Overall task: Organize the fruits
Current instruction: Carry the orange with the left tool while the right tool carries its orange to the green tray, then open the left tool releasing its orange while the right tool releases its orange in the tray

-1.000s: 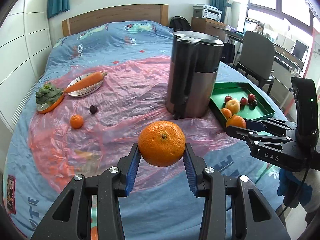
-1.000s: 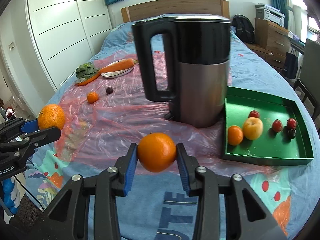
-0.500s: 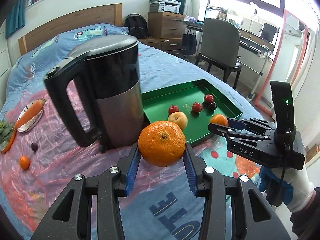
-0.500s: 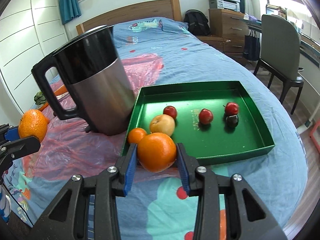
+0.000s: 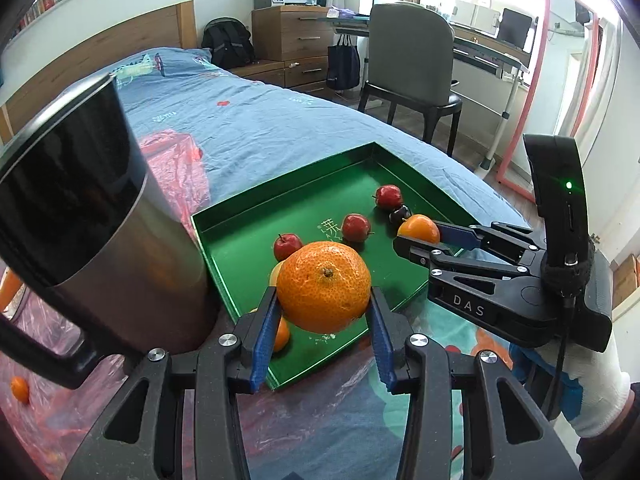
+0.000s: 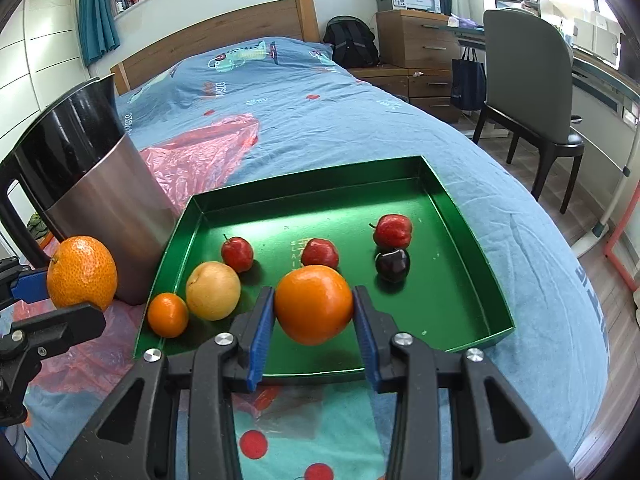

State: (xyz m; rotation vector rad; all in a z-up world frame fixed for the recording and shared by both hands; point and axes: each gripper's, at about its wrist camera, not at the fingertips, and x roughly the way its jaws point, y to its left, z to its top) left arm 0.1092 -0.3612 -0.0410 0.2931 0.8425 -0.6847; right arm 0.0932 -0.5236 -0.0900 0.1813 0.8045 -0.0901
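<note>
two oranges gripped over green tray

on blue bedspread point(image 6: 360, 128), beside steel kettle point(image 6: 92, 184): green tray point(image 6: 472, 280) holding yellow apple point(image 6: 213, 290), three red fruits, dark plum point(image 6: 392, 265), small tangerine point(image 6: 167, 315). left gripper point(image 5: 323, 322) pinching rough-skinned orange point(image 5: 323, 286) above tray's near corner. right gripper point(image 6: 314, 320) clamping smooth orange point(image 6: 314, 304) above tray's front edge.

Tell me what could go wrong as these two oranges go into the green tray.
1. The right tongs hold their orange above the tray's near edge; released there, it may roll onto the bed.
2. The fruit in the tray lies loose, so a dropped orange could knock it.
3. The kettle stands close beside the left tongs.
</note>
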